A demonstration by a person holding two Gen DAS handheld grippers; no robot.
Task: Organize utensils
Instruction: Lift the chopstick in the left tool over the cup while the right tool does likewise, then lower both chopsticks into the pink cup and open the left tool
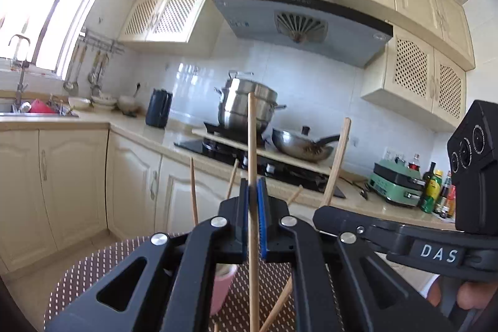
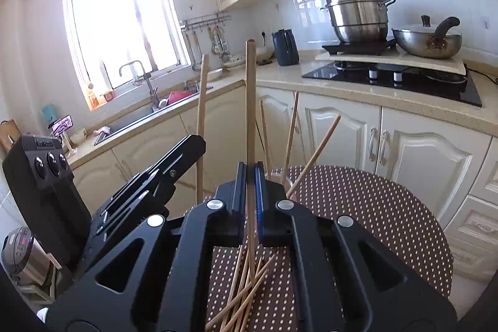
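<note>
Above the polka-dot table [image 2: 373, 207], your left gripper [image 1: 254, 195] and right gripper [image 2: 250, 176] each clamp one chopstick [image 1: 251, 139] upright between closed fingers, clear of the loose pile [image 2: 246, 294] for sorting.

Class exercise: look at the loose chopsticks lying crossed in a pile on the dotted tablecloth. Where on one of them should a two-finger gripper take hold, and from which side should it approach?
Probably a free end of a chopstick at the edge of the pile, from above, jaws across its width. The sticks are thin, flat on the tablecloth and overlapping at mid-length, so only the fanned-out ends leave room for fingers.
</note>
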